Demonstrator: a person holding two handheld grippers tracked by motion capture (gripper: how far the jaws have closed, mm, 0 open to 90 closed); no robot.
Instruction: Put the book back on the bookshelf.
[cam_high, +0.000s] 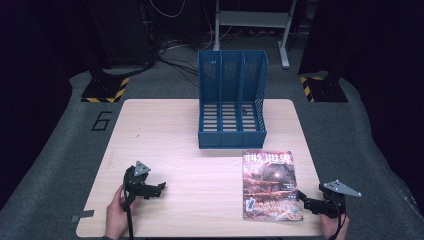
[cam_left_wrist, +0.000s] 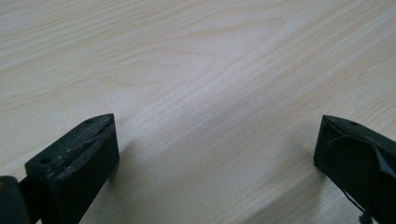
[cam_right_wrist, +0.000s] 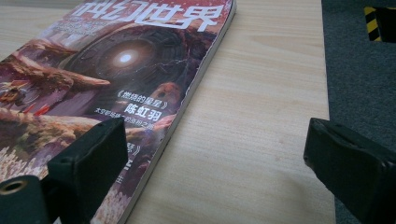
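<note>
Hovering at the lower right of the high view, right gripper (cam_high: 311, 204) with jaws spread and nothing pinched, just beside the right edge of the magazine (cam_high: 271, 186). Lying flat on the table (cam_high: 165, 130), long axis running toward the blue file rack (cam_high: 231, 100) at upper centre. Reading 科幻世界 across the cover, 陈虹羽 lower down. Resting lower left, well apart, left gripper (cam_high: 159, 189), jaws likewise spread over bare wood.

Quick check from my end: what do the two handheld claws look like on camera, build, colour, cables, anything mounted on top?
Both are black. The left claw and right claw each carry a grey three-cornered plate on top and trail a black cable toward the person. Up close, each has two blocky black jaws with small screw holes; the surfaces look scuffed. No sleeves show.
</note>
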